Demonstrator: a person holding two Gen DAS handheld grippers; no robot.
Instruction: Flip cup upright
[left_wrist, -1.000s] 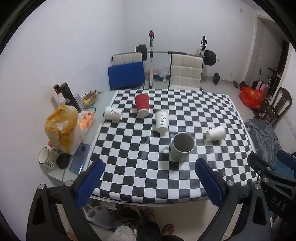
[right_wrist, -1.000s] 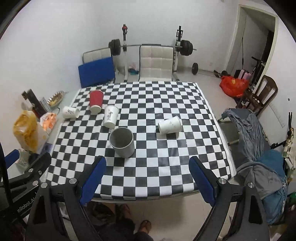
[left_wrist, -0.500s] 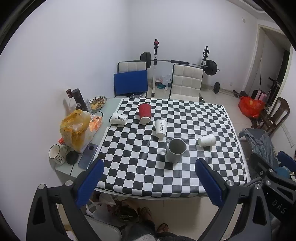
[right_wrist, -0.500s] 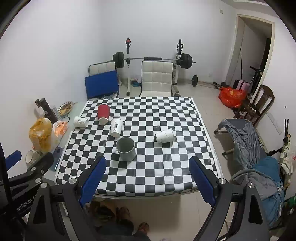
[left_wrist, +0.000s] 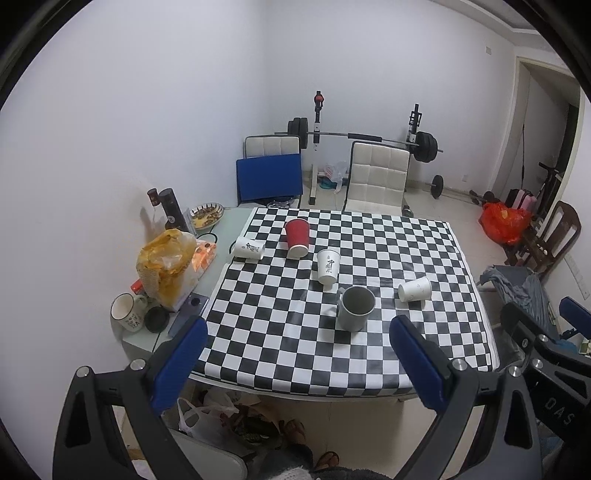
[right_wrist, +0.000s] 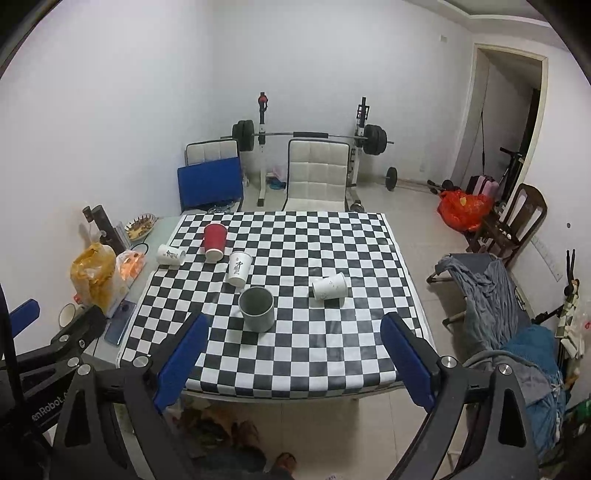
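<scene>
On the checkered table (left_wrist: 295, 354) (right_wrist: 295, 362) a grey mug (left_wrist: 354, 308) (right_wrist: 257, 308) stands upright. A white paper cup (left_wrist: 414, 289) (right_wrist: 330, 286) lies on its side to its right. Another white cup (left_wrist: 249, 247) (right_wrist: 170, 255) lies on its side at the far left. A red cup (left_wrist: 297, 237) (right_wrist: 215, 242) and a printed white cup (left_wrist: 328, 266) (right_wrist: 239, 268) stand upright. My left gripper (left_wrist: 295, 363) and right gripper (right_wrist: 293, 354) are open, empty, high above the near table edge.
The table's left strip holds an orange bag (left_wrist: 164, 264), a white mug (left_wrist: 127, 312), a phone (right_wrist: 119, 323), bottles (left_wrist: 170, 208) and a snack dish (left_wrist: 206, 215). Two chairs (left_wrist: 376, 181) and a barbell rack (left_wrist: 364, 136) stand behind. A clothes-draped chair (right_wrist: 491, 295) stands right.
Both grippers have pulled back and up from the table, so the cups look smaller and farther. Nothing on the table has moved.
</scene>
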